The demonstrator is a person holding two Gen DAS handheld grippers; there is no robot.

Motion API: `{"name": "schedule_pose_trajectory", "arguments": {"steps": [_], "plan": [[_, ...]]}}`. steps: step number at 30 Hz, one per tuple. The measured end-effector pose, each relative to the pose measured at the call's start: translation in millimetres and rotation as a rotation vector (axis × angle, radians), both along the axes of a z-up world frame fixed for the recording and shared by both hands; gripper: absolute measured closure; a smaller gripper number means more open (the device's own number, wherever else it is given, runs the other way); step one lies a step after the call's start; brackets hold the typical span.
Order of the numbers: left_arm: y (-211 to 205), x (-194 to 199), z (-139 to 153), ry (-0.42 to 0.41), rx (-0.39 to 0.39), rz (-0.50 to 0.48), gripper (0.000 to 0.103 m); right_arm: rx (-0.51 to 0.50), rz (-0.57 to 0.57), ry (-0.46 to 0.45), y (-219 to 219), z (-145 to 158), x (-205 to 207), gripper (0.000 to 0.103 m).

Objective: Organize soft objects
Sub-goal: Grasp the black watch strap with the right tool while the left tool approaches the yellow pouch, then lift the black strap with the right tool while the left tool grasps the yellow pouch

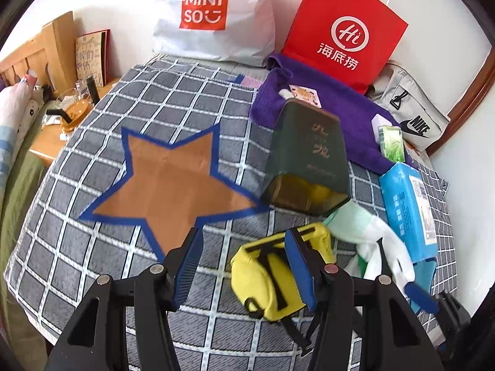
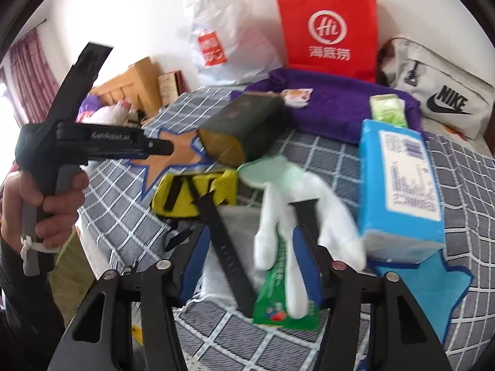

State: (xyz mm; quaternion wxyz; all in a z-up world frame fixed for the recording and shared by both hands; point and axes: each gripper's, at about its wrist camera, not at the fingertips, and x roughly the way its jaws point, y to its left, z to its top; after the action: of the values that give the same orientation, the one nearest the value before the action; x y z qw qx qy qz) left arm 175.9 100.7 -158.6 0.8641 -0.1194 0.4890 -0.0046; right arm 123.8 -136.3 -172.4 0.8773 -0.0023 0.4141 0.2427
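Note:
A yellow pouch (image 1: 266, 281) with black straps lies on the checked blanket (image 1: 92, 247). My left gripper (image 1: 244, 266) hangs open over it, its right finger in front of the pouch and its left finger over bare blanket. A white glove (image 2: 278, 216) lies on a green packet (image 2: 278, 306), beside a black strap (image 2: 225, 247). My right gripper (image 2: 250, 262) is open, with strap, glove and packet between its jaws; no pad presses on them. An orange star patch (image 1: 173, 182) lies left of the pouch, and a blue star patch (image 2: 433, 284) shows under the blue tissue pack (image 2: 402, 185).
A dark green box (image 1: 306, 160) lies on its side behind the pouch. A purple towel (image 1: 340, 105), a small green pack (image 1: 391, 142), a grey Nike bag (image 1: 411, 114), a red paper bag (image 1: 343, 27) and a white plastic bag (image 1: 213, 15) fill the back. A hand (image 2: 46, 198) holds the left gripper's handle.

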Motion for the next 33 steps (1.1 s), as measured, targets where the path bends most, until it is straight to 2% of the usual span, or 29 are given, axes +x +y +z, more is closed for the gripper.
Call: {"name": "schedule_pose_trajectory", "arguments": {"steps": [2,4,9,13,15,16,17,20,24,27,33], "plan": [[2,-4,-3,0.001,-0.008,-0.004,0.051,-0.013,0.029,0.007,10,-6,-2,0.058],[3,-6,-5,0.001,-0.013,-0.006,0.051,-0.019,0.050,0.023,19,-14,-1,0.060],[4,-9,-11,0.002,-0.040,-0.017,0.051,-0.025,0.062,0.053,32,-30,4,0.060],[5,-11,-15,0.007,-0.045,-0.028,0.051,-0.069,0.067,0.089,43,-47,11,0.060],[7,-13,-16,0.005,-0.041,-0.029,0.051,-0.092,0.067,0.079,48,-51,13,0.060],[8,-14,-16,0.006,-0.042,-0.027,0.051,-0.102,0.069,0.065,50,-51,12,0.062],[9,-15,-16,0.005,-0.047,-0.025,0.051,-0.126,0.067,0.054,54,-51,12,0.076],[13,-16,-17,0.008,-0.057,-0.020,0.051,-0.142,0.072,0.057,55,-48,12,0.083],[18,-19,-21,0.013,-0.084,-0.010,0.051,-0.056,0.076,0.023,49,-25,0,0.083],[17,-21,-24,0.015,-0.132,-0.023,0.051,-0.012,0.049,0.011,41,-13,-6,0.083],[1,-21,-33,0.038,-0.111,-0.050,0.051,0.034,-0.054,-0.010,6,3,-20,0.083]]}}
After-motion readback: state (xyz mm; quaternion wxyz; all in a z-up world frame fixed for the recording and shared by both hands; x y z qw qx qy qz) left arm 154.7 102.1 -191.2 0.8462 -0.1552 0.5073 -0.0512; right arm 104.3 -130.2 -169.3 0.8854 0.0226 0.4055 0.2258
